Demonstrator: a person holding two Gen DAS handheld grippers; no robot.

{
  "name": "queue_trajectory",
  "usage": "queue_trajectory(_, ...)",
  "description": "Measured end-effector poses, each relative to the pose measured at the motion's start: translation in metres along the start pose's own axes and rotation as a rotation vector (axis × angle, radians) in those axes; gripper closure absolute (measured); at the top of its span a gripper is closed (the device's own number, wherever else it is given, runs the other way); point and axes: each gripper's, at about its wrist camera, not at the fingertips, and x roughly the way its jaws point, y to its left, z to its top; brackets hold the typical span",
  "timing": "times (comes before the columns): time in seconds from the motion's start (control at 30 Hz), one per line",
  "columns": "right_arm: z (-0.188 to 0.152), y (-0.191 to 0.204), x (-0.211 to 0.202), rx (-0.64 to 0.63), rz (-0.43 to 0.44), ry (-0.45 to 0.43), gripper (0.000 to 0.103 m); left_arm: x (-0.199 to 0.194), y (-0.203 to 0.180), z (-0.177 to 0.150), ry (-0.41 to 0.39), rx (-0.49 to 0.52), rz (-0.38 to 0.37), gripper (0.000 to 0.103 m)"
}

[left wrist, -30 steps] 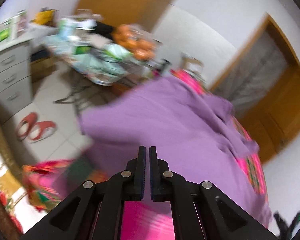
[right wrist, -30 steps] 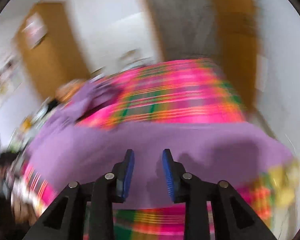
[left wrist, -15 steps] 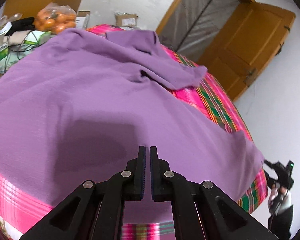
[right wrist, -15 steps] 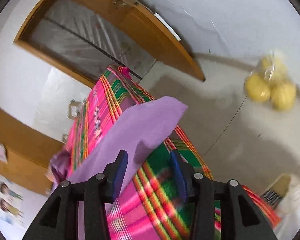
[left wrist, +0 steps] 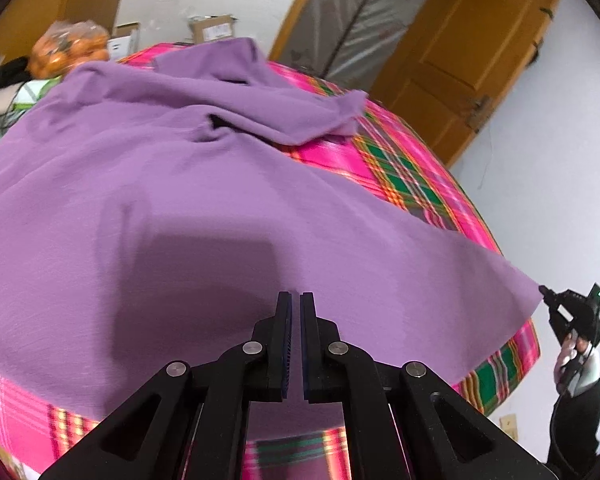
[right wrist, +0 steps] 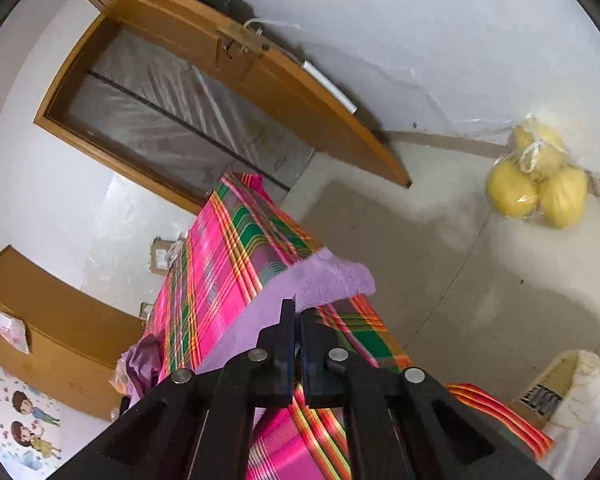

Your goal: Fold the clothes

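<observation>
Pink-and-green plaid cloth [left wrist: 404, 168] covering the bed, wooden door [left wrist: 464, 48] and plastic-curtained doorway behind, white walls all round. Purple garment [left wrist: 172, 208] spread wide ahead of the left gripper [left wrist: 296, 304], sleeve rumpled at the far end, near hem passing under the fingertips; fingers nearly together with a thin gap, nothing visibly pinched between them. Right gripper [right wrist: 296, 312] clamped on the garment's corner [right wrist: 332, 280], lifted just past the fingertips at the bed's edge. Bag of yellow fruit [right wrist: 536, 184] on the floor beyond, well right of those fingers.
</observation>
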Motion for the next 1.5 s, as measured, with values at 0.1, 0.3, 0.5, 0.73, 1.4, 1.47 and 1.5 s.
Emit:
queue_trajectory(0.1, -0.003, -0.004, -0.011, 0.004, -0.035, -0.012, 0.1, 0.006, -0.009, -0.002, 0.022, 0.028, -0.023, 0.099)
queue_trajectory(0.3, -0.01, -0.018, -0.01, 0.039, -0.098, 0.001, 0.1, 0.008, -0.012, -0.006, 0.046, 0.043, -0.043, 0.099)
queue_trajectory(0.5, -0.001, -0.033, -0.027, 0.077, -0.252, -0.092, 0.097, 0.002, -0.006, -0.006, 0.032, 0.028, -0.037, 0.099)
queue_trajectory(0.73, -0.031, 0.062, 0.008, -0.358, -0.107, 0.007, 0.084, 0.006, -0.013, -0.007, 0.039, 0.045, -0.044, 0.099)
queue_trajectory(1.4, -0.106, 0.156, 0.091, -0.765, -0.086, 0.149, 0.09, -0.009, 0.017, -0.004, -0.065, 0.04, 0.103, 0.099)
queue_trajectory(1.47, -0.122, 0.169, 0.103, -0.806, -0.063, 0.181, 0.09, -0.014, 0.025, -0.003, -0.076, 0.023, 0.123, 0.099)
queue_trajectory(1.5, -0.124, 0.169, 0.111, -0.802, -0.07, 0.205, 0.09, -0.016, 0.03, -0.002, -0.082, 0.014, 0.133, 0.099)
